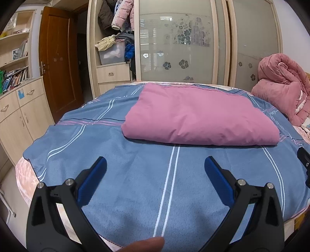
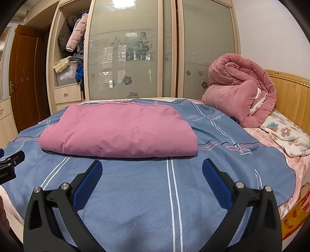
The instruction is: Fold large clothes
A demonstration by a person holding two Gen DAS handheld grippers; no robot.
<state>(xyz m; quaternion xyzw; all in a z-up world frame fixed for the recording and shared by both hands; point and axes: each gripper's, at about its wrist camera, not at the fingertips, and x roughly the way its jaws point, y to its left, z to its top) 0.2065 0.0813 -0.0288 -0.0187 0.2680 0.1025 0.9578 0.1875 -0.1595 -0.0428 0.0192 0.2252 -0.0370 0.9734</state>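
Honestly, looks pretty folded already: pink garment (image 1: 199, 118) lying flat on the bed (image 1: 135, 184) just ahead of both tongs, left tongs (image 1: 155, 164) and right tongs (image 2: 152, 168) spread wide, empty. Could drag the blue blanket (image 2: 135, 193) up too if pinched too low.

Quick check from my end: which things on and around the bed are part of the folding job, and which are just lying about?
Part of the job:
pink folded garment
blue striped sheet beneath it
left gripper, open
right gripper, open

Just lying about:
rolled pink quilt
floral blanket
hanging jackets
storage bin
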